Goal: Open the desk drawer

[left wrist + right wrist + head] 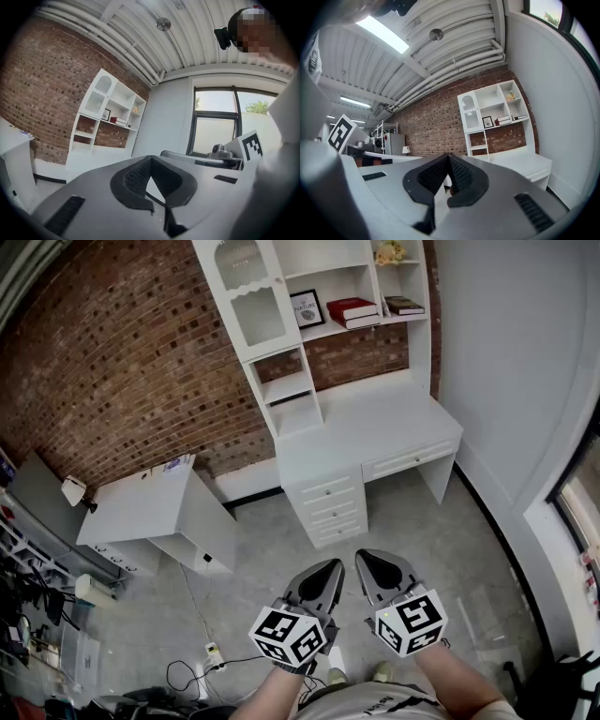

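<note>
Desk drawer point(410, 459) sits closed, books point(352, 311) on the shelf point(323, 332) above; left claw point(335, 565) and right claw point(362, 558) clenched, empty

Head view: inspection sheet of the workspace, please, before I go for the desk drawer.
Surface: white desk, top bare; grey floor.
Job's things: three stacked drawers and a wide drawer, all shut.
Clutter: books and a framed picture on the shelf unit; a second white table at left.
Grippers: left gripper and right gripper both shut, empty, short of the desk.
Cables: power strip and loose cable on the floor.
Surroundings: brick wall, white wall.
</note>
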### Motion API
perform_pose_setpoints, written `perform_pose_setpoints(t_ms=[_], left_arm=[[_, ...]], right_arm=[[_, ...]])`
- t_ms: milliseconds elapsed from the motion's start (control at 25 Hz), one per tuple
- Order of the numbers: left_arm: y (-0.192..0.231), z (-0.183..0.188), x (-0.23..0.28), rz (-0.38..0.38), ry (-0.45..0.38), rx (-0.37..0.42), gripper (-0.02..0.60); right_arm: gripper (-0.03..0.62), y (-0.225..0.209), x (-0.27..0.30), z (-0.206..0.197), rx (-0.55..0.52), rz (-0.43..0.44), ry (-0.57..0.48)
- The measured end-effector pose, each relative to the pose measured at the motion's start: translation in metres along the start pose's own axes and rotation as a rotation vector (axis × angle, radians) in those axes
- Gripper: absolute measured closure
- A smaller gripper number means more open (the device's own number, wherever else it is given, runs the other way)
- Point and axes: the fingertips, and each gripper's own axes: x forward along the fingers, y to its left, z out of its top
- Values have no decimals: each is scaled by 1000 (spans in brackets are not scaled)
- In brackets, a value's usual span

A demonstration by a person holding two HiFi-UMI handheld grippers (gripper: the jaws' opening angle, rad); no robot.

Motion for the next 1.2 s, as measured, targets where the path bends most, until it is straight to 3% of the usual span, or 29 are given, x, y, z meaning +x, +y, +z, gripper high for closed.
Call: perform_pose_setpoints(t_ms=[320,560,760,1200], left_arm=[[-16,1,16,3,-4,-13,571],[-17,5,24,28,-12,-17,571],[2,4,53,24,-34,-11,571],[63,-8,147,-71,2,-37,571]], right_arm=[[577,-17,-14,10,8,16,-20],[577,-45,-24,19,199,53,-46],[577,-84,-9,14,287,22,-66],[577,-151,71,-15,319,-67,-11]])
